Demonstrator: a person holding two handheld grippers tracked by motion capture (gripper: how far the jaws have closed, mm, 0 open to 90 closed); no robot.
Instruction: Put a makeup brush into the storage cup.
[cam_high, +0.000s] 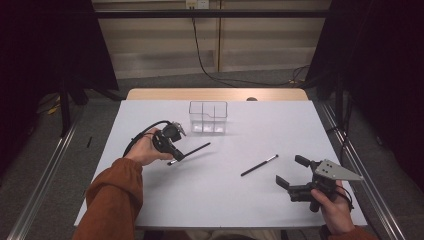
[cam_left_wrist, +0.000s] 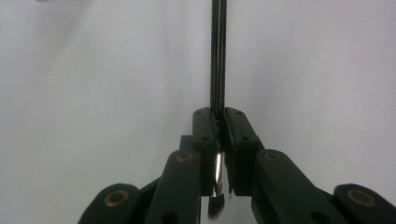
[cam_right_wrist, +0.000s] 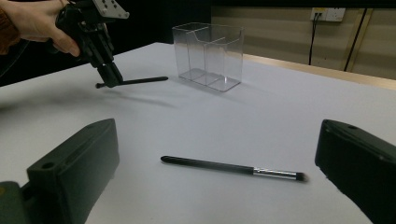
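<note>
Left gripper view: the left gripper (cam_left_wrist: 219, 126) has its jaws clamped on a thin black makeup brush (cam_left_wrist: 218, 56), gripping near the ferrule. The silver ferrule and bristles sit low in the frame behind the pads, and the long handle runs straight up the centre. A grip this close to the bristle end leaves the handle free to lead, which I judge suits dropping it handle-first into a compartment.

High view: the same brush (cam_high: 192, 151) shows left of centre, slanting up to the right from the left gripper (cam_high: 176, 154), apparently just off the white table (cam_high: 150, 200). The clear organiser (cam_high: 208, 117) stands upright at upper centre, just beyond the brush tip, so the carry is short.

Right gripper view: the right gripper (cam_right_wrist: 210, 172) has jaws wide apart, holding nothing, framing a second brush (cam_right_wrist: 231, 168) that lies flat on the table between and beyond them. Probable reason: it is lined up for the next pick. In the high view this brush (cam_high: 259, 165) lies at centre right, near the right gripper (cam_high: 292, 172).
</note>
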